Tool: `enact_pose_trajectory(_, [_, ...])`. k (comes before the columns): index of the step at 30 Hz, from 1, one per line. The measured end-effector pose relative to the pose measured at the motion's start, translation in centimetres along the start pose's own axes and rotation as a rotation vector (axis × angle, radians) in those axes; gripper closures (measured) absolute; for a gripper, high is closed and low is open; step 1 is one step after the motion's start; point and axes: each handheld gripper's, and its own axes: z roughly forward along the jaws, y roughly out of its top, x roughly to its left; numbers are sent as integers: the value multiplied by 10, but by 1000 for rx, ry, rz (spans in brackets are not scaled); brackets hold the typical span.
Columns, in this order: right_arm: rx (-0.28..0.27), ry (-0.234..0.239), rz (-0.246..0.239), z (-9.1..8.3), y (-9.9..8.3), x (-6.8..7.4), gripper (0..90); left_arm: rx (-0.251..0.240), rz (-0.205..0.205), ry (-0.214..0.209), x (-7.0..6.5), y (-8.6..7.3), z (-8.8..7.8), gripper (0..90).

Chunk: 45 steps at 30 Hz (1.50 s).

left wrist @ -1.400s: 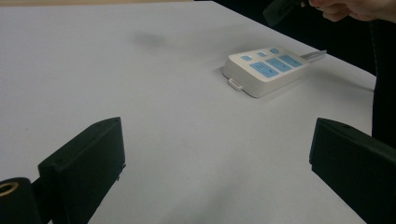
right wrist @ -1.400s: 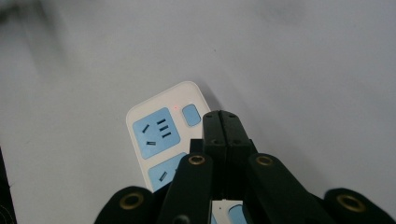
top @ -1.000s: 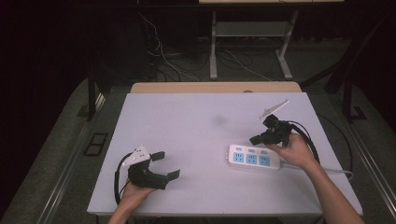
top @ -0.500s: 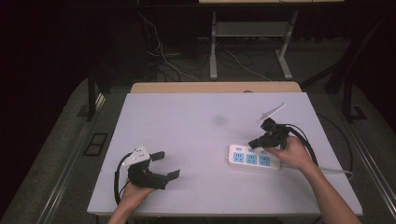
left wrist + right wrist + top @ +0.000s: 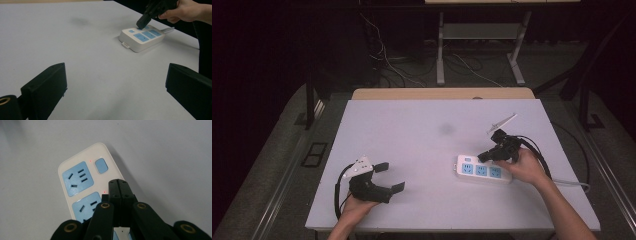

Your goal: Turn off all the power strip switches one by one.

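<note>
The pale grey, matte counter (image 5: pixel 422 150) is evenly lit from above; the surrounding floor and background fall into near darkness. Shadows are soft and short. The high view is slightly grainy. In the left gripper view, the near black jaws are blurred. No strong glare appears on the counter.

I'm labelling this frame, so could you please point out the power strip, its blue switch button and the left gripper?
power strip (image 5: pixel 483 171): high view, on its white top face.
blue switch button (image 5: pixel 101 165): right gripper view, middle of the button.
left gripper (image 5: pixel 389 176): high view, midway between its open jaw tips.
</note>
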Motion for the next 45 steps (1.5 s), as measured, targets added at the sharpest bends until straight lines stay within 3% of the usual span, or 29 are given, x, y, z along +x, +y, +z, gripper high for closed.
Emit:
enact_pose_trajectory(16, [-2,-12,-28,1,-1,2,900,-5,-1,2,-2,0,-1,21])
enact_pose_trajectory(34, [-23,-7,-6,2,-4,1,900,-1,-2,-7,-3,-1,2,24])
enact_pose_trajectory(45, [-17,-12,-17,1,-3,2,900,-2,-4,-5,-1,-1,1,25])
